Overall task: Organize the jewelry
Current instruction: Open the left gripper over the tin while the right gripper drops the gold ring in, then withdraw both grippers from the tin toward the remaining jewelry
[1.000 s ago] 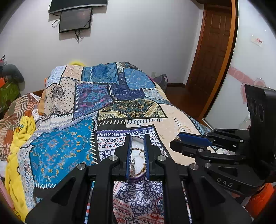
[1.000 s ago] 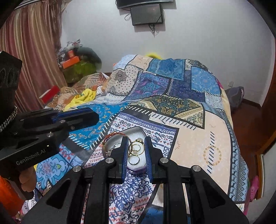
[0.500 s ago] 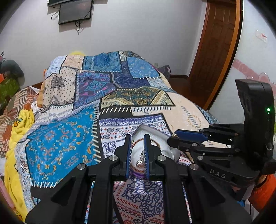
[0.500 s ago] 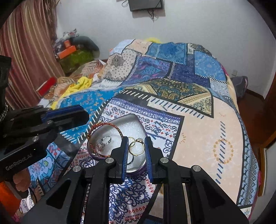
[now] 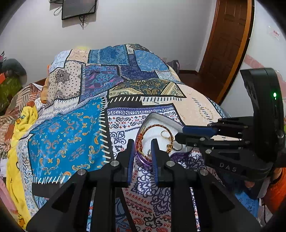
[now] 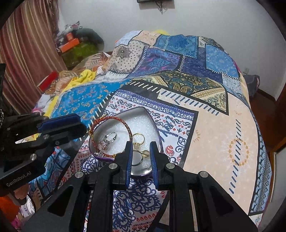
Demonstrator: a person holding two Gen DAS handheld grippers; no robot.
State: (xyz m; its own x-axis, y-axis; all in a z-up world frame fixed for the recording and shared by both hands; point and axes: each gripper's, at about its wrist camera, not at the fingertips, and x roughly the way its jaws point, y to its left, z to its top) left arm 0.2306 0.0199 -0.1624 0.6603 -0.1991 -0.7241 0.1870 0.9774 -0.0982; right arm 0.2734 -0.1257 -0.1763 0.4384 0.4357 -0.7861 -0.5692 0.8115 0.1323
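A heart-shaped purple-rimmed jewelry box [image 6: 144, 114] with white foam lining lies open on the patchwork bedspread; it also shows in the left wrist view [image 5: 160, 118]. Inside lie a red and gold braided bracelet [image 6: 114, 118], a silver stone ring [image 6: 107, 140] and gold rings [image 6: 138, 138]. My right gripper [image 6: 141, 151] hangs just over the box's near rim, jaws a little apart, nothing held. My left gripper [image 5: 142, 151] is at the box's left rim over the bracelet [image 5: 155, 126], jaws slightly apart, empty.
The patchwork bedspread [image 6: 214, 125] covers the whole bed. A yellow cloth [image 5: 19, 128] and clutter lie along the left side. A wooden door [image 5: 227, 44] stands at the right, a monitor [image 5: 78, 8] on the far wall.
Both grippers have drawn back and up from the box and tilted down. The box with the bracelet and rings now shows more fully. Nothing was picked up.
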